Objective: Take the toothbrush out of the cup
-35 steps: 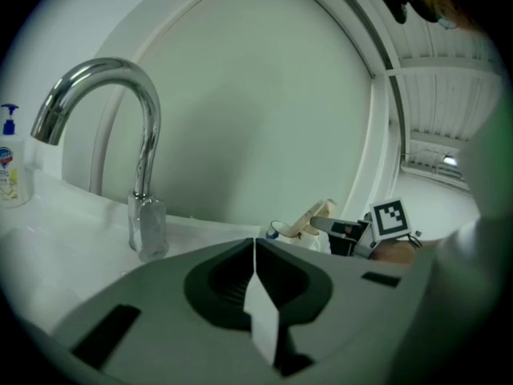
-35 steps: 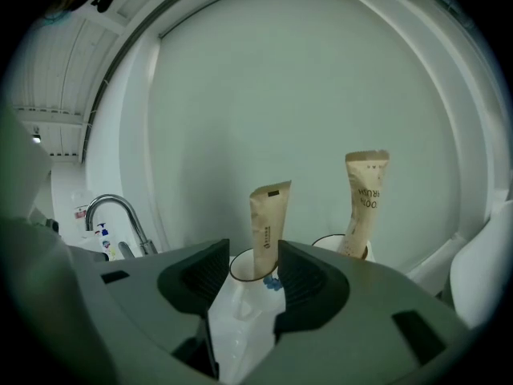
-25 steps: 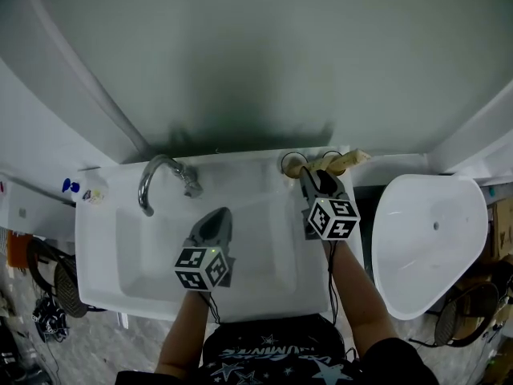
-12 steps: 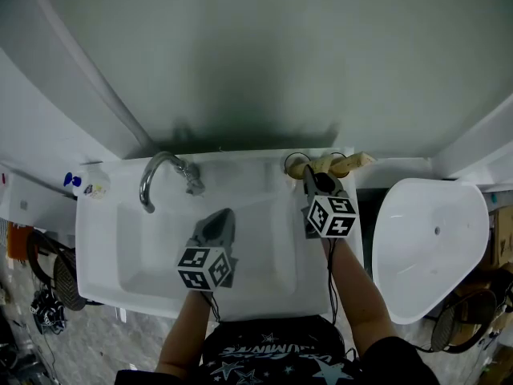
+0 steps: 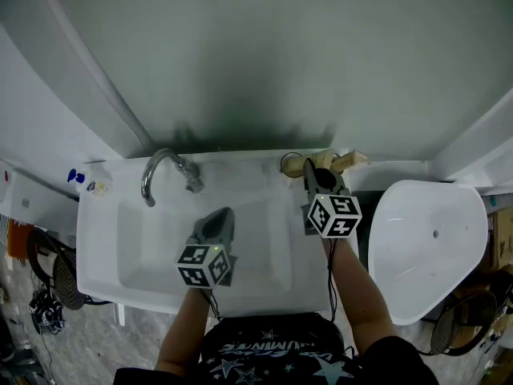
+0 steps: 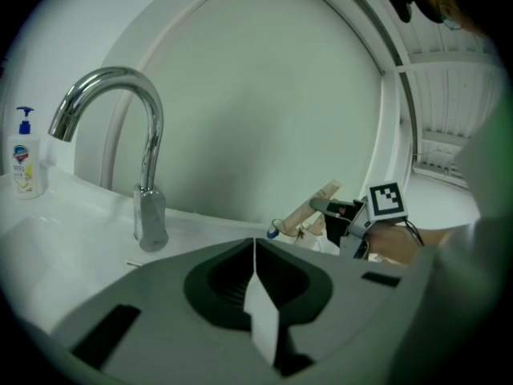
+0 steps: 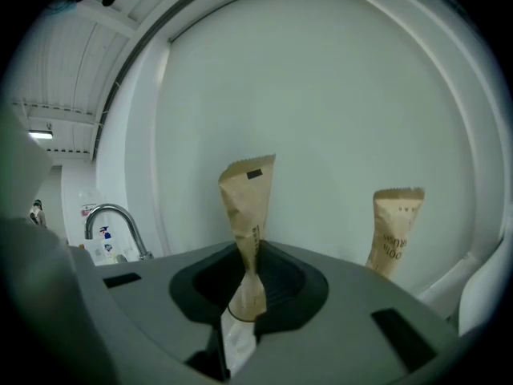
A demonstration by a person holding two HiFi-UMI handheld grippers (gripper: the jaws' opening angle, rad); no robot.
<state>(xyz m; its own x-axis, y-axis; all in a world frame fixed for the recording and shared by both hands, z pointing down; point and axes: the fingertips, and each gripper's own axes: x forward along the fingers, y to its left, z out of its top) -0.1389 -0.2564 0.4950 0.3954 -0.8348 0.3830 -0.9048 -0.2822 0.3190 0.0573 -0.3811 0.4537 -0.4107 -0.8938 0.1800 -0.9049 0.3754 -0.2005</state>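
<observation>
My right gripper [image 7: 243,303] is clamped on the toothbrush [image 7: 244,207], which is sealed in a brown paper sleeve. Its jaws have just been closing, and the sleeve is pinched between them near its lower end, standing upright with its crimped top at 12 o'clock. In the head view this gripper sits at the sink's [image 5: 100,239] 1 o'clock corner, with the cup [image 5: 290,164] just beside its tips at 10 o'clock. From the left gripper view the sleeve slants up from the cup's rim, but I cannot tell whether its bottom end is clear of the rim. A second packet [image 7: 393,231] of the same brown paper stands at 3 o'clock from the held one, against the white wall.

My left gripper [image 6: 255,295] hangs over the basin with its jaws together and nothing between them. The faucet [image 6: 136,135] is at its 11 o'clock, and a soap bottle [image 6: 24,163] stands further off at 9 o'clock.
</observation>
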